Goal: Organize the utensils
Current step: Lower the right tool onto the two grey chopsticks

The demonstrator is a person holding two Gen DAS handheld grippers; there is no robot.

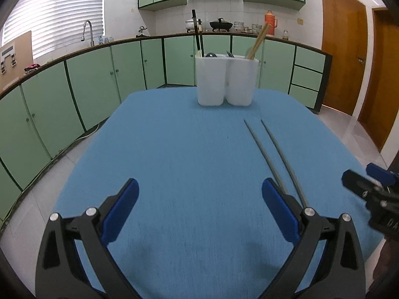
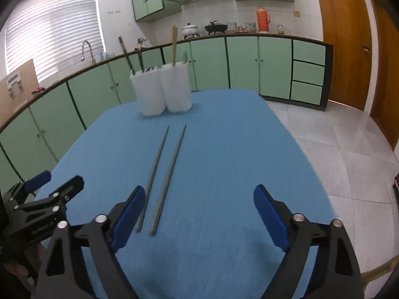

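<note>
Two grey chopsticks (image 2: 164, 174) lie side by side on the blue table cover (image 2: 224, 162), pointing toward a white two-part utensil holder (image 2: 163, 92) at the far edge. In the left wrist view the chopsticks (image 1: 274, 157) lie right of centre and the holder (image 1: 227, 81) carries wooden chopsticks, dark handles and spoons. My left gripper (image 1: 199, 194) stands open above the cloth, its right finger near the chopsticks' near ends. My right gripper (image 2: 199, 201) is open too, nothing between its pads, its left finger (image 2: 129, 219) just beside the chopsticks.
Green kitchen cabinets (image 1: 94, 79) with a counter, sink tap (image 1: 87, 32), pots and an orange thermos (image 1: 270, 22) run behind the table. Wooden doors (image 1: 344, 49) stand at the right. Tiled floor (image 2: 336, 154) lies beyond the table's right edge.
</note>
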